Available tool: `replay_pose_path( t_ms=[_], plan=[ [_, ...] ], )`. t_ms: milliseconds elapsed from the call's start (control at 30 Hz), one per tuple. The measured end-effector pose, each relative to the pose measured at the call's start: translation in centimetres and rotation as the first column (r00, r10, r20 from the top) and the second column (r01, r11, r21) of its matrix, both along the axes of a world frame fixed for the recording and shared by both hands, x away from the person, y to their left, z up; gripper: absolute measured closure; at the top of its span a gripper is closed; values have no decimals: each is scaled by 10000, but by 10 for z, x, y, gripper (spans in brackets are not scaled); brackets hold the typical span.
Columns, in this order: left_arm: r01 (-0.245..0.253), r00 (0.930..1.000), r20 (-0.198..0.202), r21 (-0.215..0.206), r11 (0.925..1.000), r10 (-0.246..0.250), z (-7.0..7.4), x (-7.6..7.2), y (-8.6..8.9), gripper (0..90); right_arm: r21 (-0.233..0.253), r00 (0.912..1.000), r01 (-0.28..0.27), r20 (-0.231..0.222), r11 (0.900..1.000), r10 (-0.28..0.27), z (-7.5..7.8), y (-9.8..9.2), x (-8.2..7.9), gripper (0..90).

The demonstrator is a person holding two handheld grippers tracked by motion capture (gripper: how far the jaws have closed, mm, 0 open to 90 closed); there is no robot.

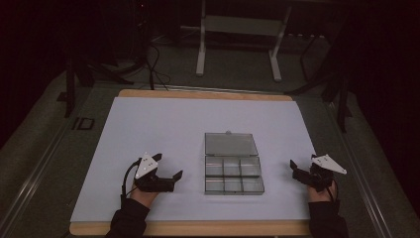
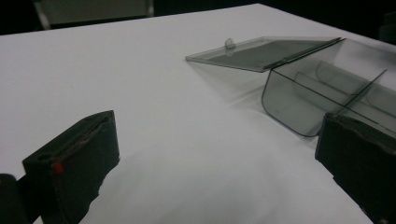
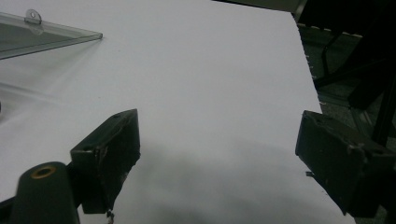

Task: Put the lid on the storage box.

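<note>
The clear compartment box (image 1: 233, 176) sits mid-bench on the white sheet (image 1: 148, 129), its lid (image 1: 231, 143) already flung back flat and every compartment looking empty. The left tongs (image 1: 171, 173) and right tongs (image 1: 296, 168) flank it, both spread wide, holding nothing. Whatever is planned seems barely begun.

Layout of the table around the compartment box.
The compartment box (image 1: 234, 177) lies on the sheet (image 1: 163, 129), right of the sheet's middle, toward the near edge; its opened lid (image 1: 231, 143) lies flat directly behind it, joined along the far side. The left gripper (image 1: 168, 174) rests left of the box, the right gripper (image 1: 298, 171) right of it, each apart from it.
</note>
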State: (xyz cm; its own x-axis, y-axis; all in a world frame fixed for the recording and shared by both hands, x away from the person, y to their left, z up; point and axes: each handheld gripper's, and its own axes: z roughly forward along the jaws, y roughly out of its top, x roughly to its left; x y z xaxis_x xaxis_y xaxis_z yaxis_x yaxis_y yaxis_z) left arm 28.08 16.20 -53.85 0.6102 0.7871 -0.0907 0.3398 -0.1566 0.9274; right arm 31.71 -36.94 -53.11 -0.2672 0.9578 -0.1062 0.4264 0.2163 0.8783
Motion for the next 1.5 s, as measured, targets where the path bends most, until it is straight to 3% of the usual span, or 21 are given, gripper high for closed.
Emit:
replay_pose_path(
  t_ms=[200,400,500,600,700,767,933,1167,1500],
  plan=[
    [174,9983,-555,-46,9998,-176,0,5,1,5,5,10000,-41,-14,10000,41,0,0,0,137],
    [962,9803,-1769,406,9945,-876,2,11,-1,5,-55,10000,-62,-32,10000,62,0,1,0,139],
    [1171,9741,-2003,505,9918,-1048,3,11,-5,5,-61,10000,-67,-36,10000,67,0,1,0,139],
    [1302,9704,-2124,588,9897,-1151,4,8,-8,5,-72,10000,-69,-29,10000,69,0,1,0,139],
    [1355,9750,-1858,618,9888,-1220,6,5,-7,5,-57,10000,-75,-33,10000,75,0,1,0,139],
    [1379,9741,-1880,514,9891,-1260,7,6,-5,5,-54,10000,-75,-40,10000,75,0,1,0,139],
    [1215,9770,-1796,270,9922,-1147,23,13,-3,5,-91,9999,-88,-59,9999,88,0,1,1,139],
    [1150,9791,-1739,454,9923,-1055,38,19,-12,5,-64,9999,-97,-109,9999,97,0,1,1,140],
    [1154,9720,-2115,521,9919,-1020,50,36,-31,6,-28,9998,-135,-127,9999,135,0,1,1,141]
  ],
)
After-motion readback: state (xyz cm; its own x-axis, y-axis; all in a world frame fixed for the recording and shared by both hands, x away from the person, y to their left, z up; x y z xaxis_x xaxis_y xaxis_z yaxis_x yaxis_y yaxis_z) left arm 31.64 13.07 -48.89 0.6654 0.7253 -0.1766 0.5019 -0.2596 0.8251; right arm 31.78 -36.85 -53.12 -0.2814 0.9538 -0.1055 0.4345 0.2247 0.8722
